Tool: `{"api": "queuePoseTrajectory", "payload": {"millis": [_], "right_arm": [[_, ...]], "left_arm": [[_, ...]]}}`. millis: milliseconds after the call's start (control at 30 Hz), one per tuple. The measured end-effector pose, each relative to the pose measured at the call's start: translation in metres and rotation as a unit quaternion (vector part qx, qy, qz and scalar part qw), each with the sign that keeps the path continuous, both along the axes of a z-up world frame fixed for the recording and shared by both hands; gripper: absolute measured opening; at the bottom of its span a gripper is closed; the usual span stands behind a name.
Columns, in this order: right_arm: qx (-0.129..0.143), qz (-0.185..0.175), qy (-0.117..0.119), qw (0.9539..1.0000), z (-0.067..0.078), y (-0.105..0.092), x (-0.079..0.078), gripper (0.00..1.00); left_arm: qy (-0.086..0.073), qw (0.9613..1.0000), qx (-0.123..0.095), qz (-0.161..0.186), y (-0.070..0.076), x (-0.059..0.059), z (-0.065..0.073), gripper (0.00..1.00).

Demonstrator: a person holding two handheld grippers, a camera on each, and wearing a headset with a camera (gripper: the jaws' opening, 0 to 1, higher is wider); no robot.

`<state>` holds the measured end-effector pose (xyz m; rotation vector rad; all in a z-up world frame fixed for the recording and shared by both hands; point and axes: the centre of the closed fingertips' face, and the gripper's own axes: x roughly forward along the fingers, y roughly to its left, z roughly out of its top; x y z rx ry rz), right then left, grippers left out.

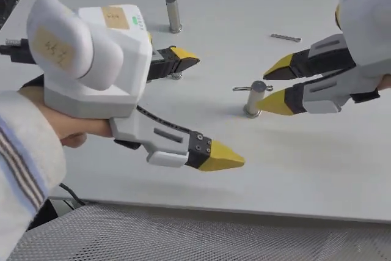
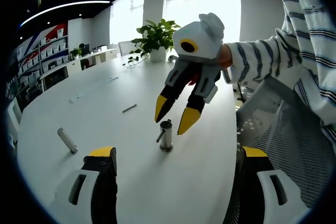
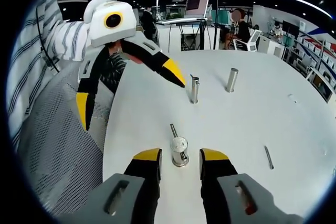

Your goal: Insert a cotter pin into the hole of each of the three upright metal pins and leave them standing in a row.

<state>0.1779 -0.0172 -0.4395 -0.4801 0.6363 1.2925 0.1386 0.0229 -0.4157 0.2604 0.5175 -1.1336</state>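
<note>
a silver metal pin (image 1: 255,99), a cotter pin (image 1: 243,88) through its top, is stood upright on the white desk (image 1: 317,163) between the parted jaws of the right gripper (image 1: 270,88); the left gripper (image 1: 208,111) is held with jaws wide apart.

White and grey are seen on the left gripper (image 1: 218,111) and the right gripper (image 1: 264,93), with black jaws and yellow tips. The table (image 1: 317,163) is white. The metal pins (image 1: 173,13) and the loose cotter pin (image 1: 286,38) are coloured shiny silver-grey. The sleeve (image 1: 24,151) is marked with dark stripes on white. The mesh chair (image 1: 183,236) is grey. The leaves of the plant (image 2: 155,38) are green.
</note>
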Motion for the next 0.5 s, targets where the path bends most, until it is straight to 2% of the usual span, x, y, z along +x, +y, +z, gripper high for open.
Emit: {"api": "queuePoseTrajectory", "payload": {"millis": [133,200,267,300,367,500], "right_arm": [[0.001,0.002,0.0,1.0,0.001,0.002,0.0,0.24],[0.002,0.003,0.001,1.0,0.0,0.003,0.0,0.23],[0.003,0.002,0.004,1.0,-0.001,0.005,0.0,0.23],[0.004,0.003,0.005,1.0,-0.002,0.005,-0.001,0.22],[0.004,0.005,0.006,1.0,-0.003,0.006,-0.001,0.21],[0.005,0.014,0.009,0.9998,-0.008,0.008,-0.001,0.16]], "left_arm": [[0.009,0.9997,-0.011,0.022,0.009,-0.004,-0.001,0.99],[-0.006,0.9993,-0.011,0.036,0.013,-0.001,-0.001,0.99],[0.007,0.999,-0.015,0.041,0.016,-0.004,-0.003,0.99],[0.004,0.9988,-0.015,0.047,0.018,-0.002,-0.004,0.99],[0.012,0.9984,-0.017,0.053,0.021,-0.002,-0.006,0.99],[0.016,0.9975,-0.021,0.066,0.024,0.0,-0.008,0.99]]}}
